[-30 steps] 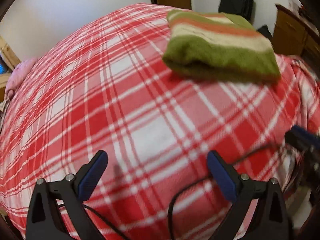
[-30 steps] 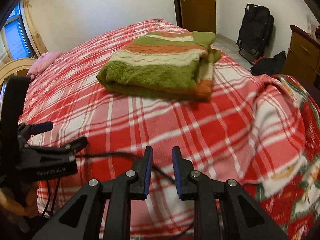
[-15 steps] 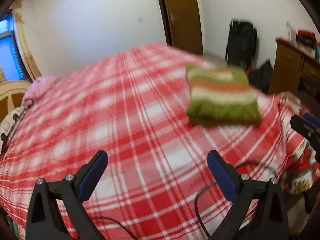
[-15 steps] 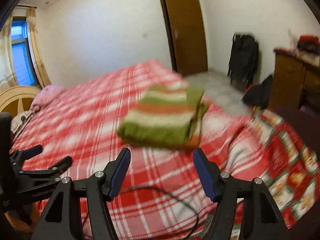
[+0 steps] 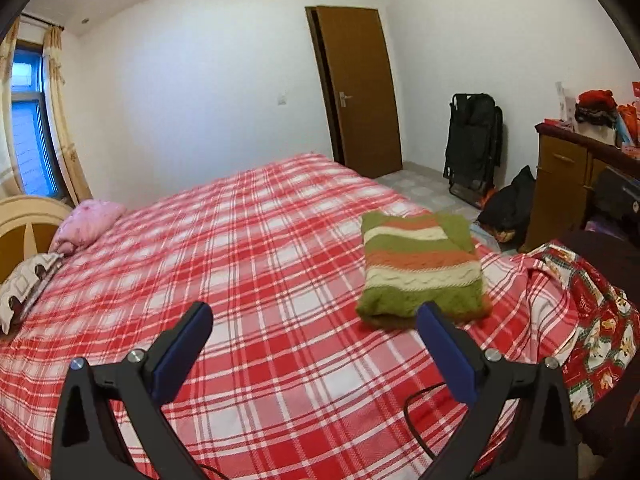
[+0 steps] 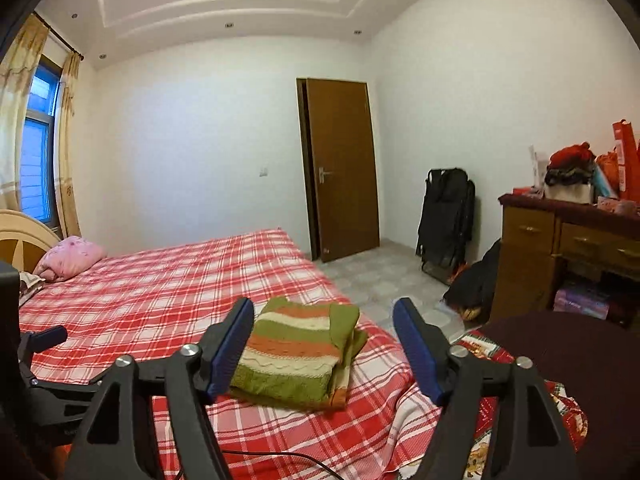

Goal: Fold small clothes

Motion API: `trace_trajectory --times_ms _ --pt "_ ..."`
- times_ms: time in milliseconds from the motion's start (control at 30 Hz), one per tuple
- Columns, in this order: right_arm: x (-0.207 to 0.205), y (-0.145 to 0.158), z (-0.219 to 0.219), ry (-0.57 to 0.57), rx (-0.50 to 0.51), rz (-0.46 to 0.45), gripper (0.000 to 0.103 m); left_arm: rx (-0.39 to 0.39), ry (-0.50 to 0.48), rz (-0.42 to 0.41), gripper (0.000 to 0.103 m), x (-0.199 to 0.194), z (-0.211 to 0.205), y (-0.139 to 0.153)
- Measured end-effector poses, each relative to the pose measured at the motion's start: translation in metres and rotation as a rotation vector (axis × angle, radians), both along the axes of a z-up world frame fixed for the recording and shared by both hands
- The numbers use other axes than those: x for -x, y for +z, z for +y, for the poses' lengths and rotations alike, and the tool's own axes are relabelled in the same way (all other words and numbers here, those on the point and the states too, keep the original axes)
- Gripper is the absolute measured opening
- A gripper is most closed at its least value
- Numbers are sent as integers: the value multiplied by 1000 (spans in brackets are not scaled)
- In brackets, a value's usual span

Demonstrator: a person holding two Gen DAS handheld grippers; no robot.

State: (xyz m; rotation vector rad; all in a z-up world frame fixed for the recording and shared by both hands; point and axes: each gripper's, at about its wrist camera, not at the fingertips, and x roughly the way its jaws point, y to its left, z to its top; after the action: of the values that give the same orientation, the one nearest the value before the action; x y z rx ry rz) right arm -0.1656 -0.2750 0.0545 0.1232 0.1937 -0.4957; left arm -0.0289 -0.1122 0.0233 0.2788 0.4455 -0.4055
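A folded knit sweater (image 5: 420,266) with green, orange and cream stripes lies on the red plaid bed (image 5: 248,264), near its right edge. It also shows in the right wrist view (image 6: 296,354), between my fingers and beyond them. My left gripper (image 5: 316,350) is open and empty, held back from the bed, with the sweater ahead to the right. My right gripper (image 6: 324,350) is open and empty, raised well short of the sweater. The left gripper (image 6: 40,340) shows at the left edge of the right wrist view.
A pink pillow (image 5: 86,224) lies by the headboard at the far left. A brown door (image 6: 340,168), a black folded chair (image 6: 446,220), dark bags and a wooden dresser (image 6: 568,252) with clutter stand to the right. A patterned red blanket (image 5: 592,320) hangs at the bed's right corner.
Both grippers have pulled back and tilted up from the bed, so the room shows. The right gripper went from shut to open. The sweater stayed folded in place.
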Motion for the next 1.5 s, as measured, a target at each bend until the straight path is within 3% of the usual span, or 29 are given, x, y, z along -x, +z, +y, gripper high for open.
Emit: trace_trajectory --times_ms 200,667,833,1500 --pt "-3 -4 8 30 2 14 75 29 -15 15 103 6 -2 5" --pt "1 -4 9 17 6 0 75 25 23 -36 103 7 -9 11" --pt "2 -5 8 6 -3 2 75 59 0 0 103 3 -11 15" --pt "1 -7 5 15 -9 7 75 48 2 -26 103 7 -16 15"
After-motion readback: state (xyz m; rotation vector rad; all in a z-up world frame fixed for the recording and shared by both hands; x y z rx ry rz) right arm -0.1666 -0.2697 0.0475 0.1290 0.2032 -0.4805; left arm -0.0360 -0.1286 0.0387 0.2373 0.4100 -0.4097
